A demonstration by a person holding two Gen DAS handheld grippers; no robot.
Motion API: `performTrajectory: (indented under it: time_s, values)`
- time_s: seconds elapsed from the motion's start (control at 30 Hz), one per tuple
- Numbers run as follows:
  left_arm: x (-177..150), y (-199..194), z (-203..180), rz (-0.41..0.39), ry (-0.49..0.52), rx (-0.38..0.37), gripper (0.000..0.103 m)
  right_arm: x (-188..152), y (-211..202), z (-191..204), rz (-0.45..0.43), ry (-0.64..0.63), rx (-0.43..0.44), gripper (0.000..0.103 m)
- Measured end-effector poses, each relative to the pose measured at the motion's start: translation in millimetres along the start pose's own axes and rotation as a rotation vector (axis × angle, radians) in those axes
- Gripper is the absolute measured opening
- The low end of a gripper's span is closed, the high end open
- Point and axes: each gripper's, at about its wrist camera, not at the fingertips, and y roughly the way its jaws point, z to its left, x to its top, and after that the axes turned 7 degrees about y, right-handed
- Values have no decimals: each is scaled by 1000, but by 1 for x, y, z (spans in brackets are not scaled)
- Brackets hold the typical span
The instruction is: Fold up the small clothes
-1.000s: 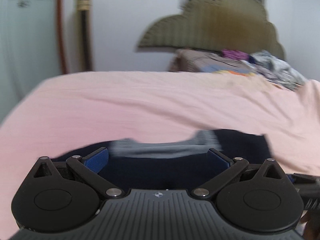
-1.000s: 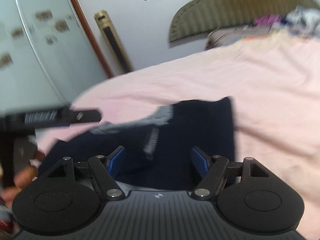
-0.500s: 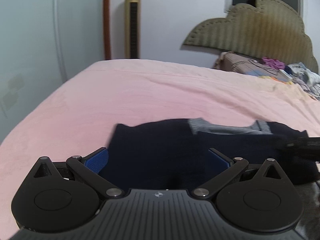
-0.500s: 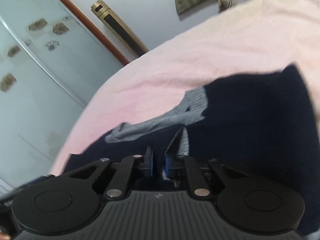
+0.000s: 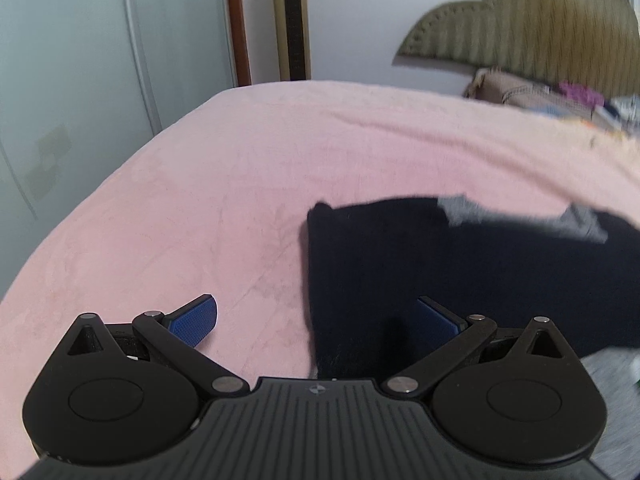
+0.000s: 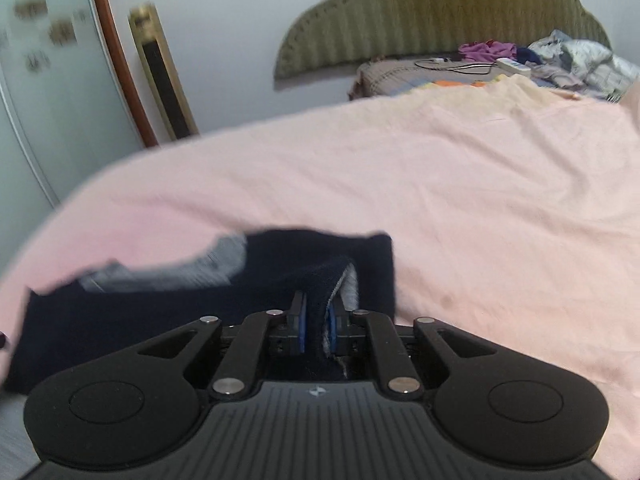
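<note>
Right gripper (image 6: 316, 322) clenched on a fold of the navy garment (image 6: 160, 312), left gripper (image 5: 316, 320) released over its edge, pink bedsheet (image 5: 200, 200) beneath

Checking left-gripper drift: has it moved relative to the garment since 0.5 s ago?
Yes. The left gripper has shifted left: the garment now covers only its right finger, and the pink sheet lies under the left one.

Left gripper (image 5: 316, 318) spread wide, navy garment (image 5: 460, 272) edge between fingers, pink bedsheet (image 5: 240, 168)
</note>
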Motion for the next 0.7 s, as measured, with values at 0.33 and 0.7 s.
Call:
performTrajectory:
  time_s: [0.33,0.7]
  values:
    - [-6,6,-2,20,-1,20,103,-22,-5,17,-38,-123,-79,66]
    - [-8,-8,-3,10,-72,-51,103,-40,-38,20,-69,-45,-72,73]
